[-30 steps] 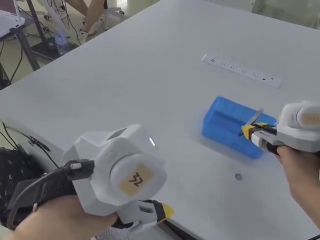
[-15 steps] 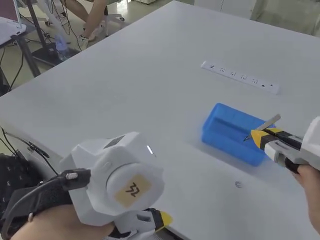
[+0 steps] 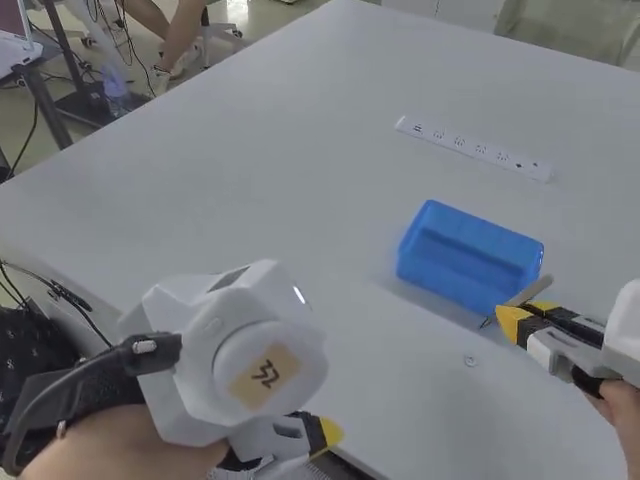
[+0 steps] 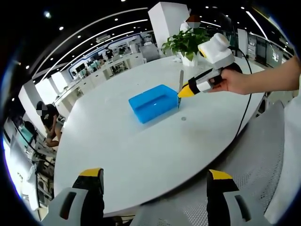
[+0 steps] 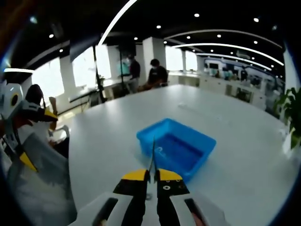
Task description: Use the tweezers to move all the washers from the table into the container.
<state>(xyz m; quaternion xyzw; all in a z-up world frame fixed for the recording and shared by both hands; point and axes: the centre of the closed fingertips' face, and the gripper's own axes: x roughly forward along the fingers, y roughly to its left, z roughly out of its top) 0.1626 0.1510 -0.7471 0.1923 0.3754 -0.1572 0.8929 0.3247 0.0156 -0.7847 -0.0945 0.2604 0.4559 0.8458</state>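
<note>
Head view: we are gripping the tweezers in the right claw, which is pinching narrow on them. Their long axis is running diagonally, with the tips pointing down toward the surface just beside the near wall of the blue container. A washer is lying nearby. The left claw is gaping wide, carrying nothing.

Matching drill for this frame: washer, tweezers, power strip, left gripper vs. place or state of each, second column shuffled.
1 washer
2 tweezers
3 power strip
4 left gripper

A open, holding nothing
B beyond the blue container, far side
C clamped in the right gripper
D lying loose, outside the blue container

Pairs: 1-D, 2-C, 3-B, 4-A
</note>
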